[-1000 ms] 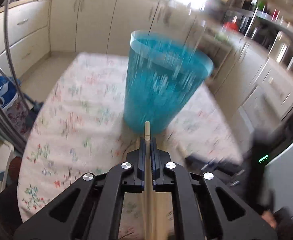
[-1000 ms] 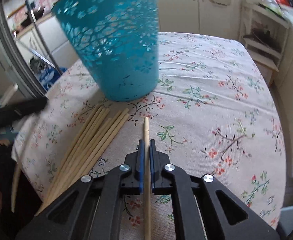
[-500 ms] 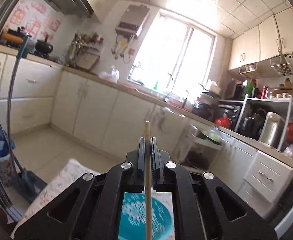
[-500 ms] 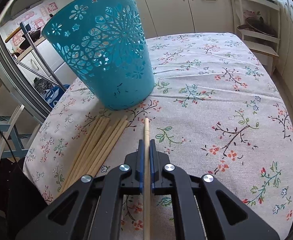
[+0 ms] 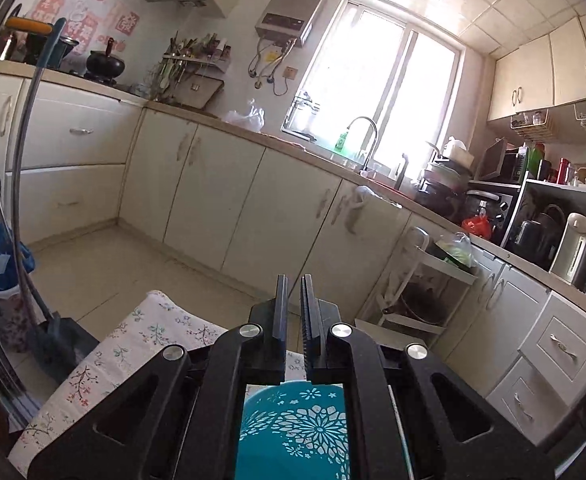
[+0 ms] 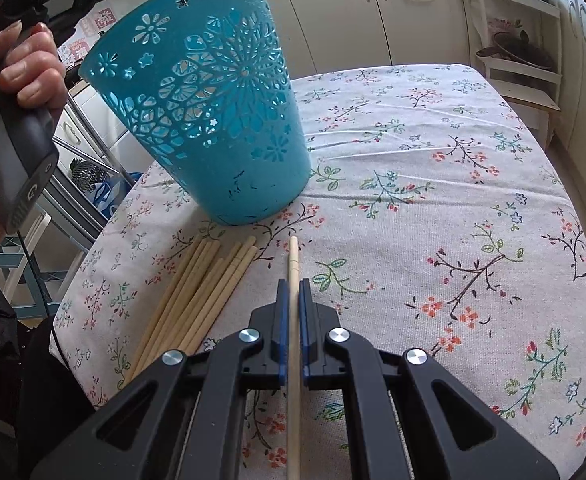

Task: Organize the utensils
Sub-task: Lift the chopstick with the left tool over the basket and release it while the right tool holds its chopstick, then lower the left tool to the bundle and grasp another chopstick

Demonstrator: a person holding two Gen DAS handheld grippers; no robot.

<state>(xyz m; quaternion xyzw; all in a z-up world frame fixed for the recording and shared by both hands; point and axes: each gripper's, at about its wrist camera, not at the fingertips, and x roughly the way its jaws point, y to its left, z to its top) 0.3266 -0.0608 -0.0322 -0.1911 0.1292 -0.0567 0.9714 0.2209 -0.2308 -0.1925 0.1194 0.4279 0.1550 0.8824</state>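
A teal perforated basket (image 6: 217,120) stands on the floral tablecloth (image 6: 433,168). Several wooden chopsticks (image 6: 197,296) lie in a bundle in front of it. My right gripper (image 6: 293,292) is shut on one chopstick (image 6: 293,320) and holds it just above the cloth, right of the bundle. My left gripper (image 5: 294,292) is slightly open and empty, held high directly above the basket (image 5: 293,428), pointing at the kitchen cabinets. The hand holding it (image 6: 25,68) shows at the upper left of the right wrist view.
Cream kitchen cabinets (image 5: 285,216) and a sink counter run behind the table. A white shelf rack (image 6: 517,52) stands past the table's far edge. A metal rack (image 6: 89,152) and a blue bag stand to the left. The tablecloth extends right of the basket.
The left gripper swung up above the basket, opened a little, and the chopstick it held is gone from its fingers. The right gripper has barely moved with its chopstick.
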